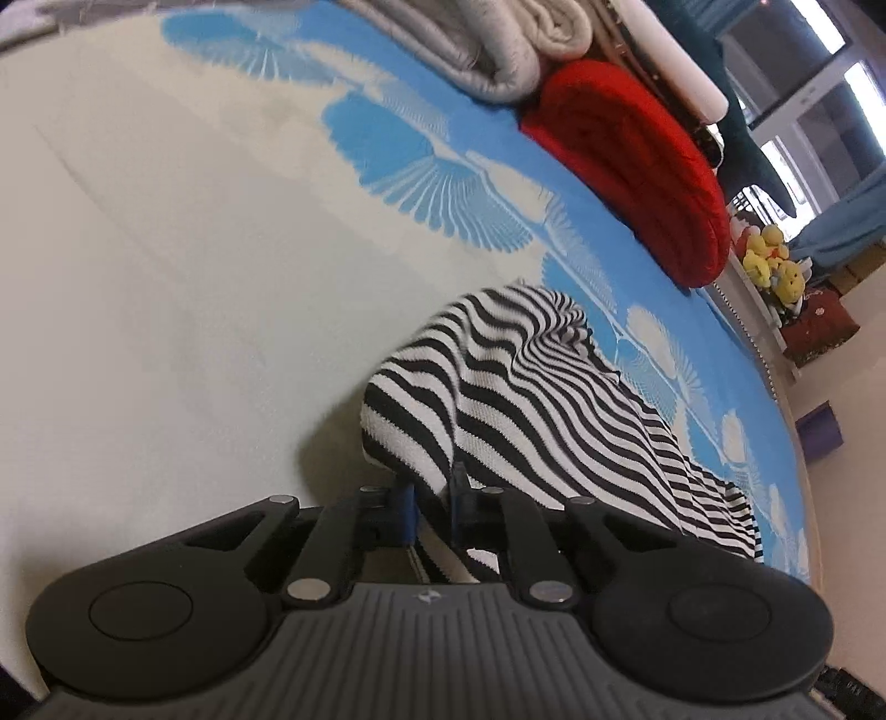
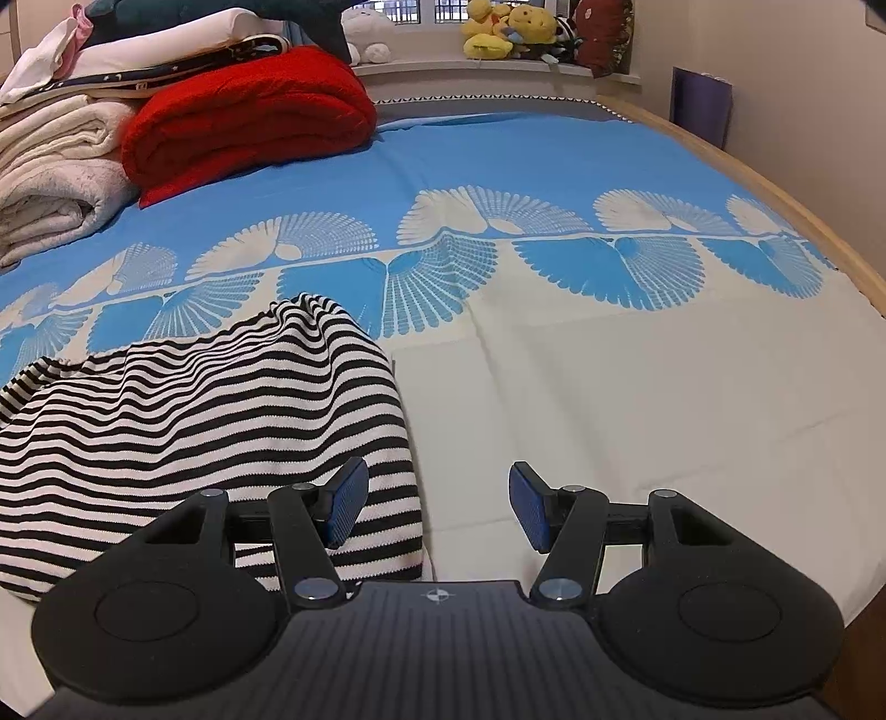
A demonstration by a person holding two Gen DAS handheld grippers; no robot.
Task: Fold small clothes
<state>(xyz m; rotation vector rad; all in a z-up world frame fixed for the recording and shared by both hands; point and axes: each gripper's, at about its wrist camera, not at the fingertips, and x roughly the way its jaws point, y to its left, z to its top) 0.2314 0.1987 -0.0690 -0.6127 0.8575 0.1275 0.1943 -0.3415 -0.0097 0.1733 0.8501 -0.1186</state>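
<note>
A black-and-white striped garment [image 1: 554,399] lies bunched on the bed. My left gripper [image 1: 432,512] is shut on its near edge and lifts that part off the sheet. In the right wrist view the same striped garment [image 2: 210,421] lies at the left. My right gripper [image 2: 437,507] is open and empty, with its left fingertip [image 2: 346,507] over the garment's right edge and its right fingertip [image 2: 529,512] over bare sheet.
The bed sheet [image 2: 609,387] is cream near me and blue with fan patterns farther off. A folded red blanket [image 2: 249,111] and stacked pale blankets [image 2: 50,177] lie at the back left. Plush toys [image 2: 509,27] sit on the windowsill. The bed's wooden edge [image 2: 803,221] runs along the right.
</note>
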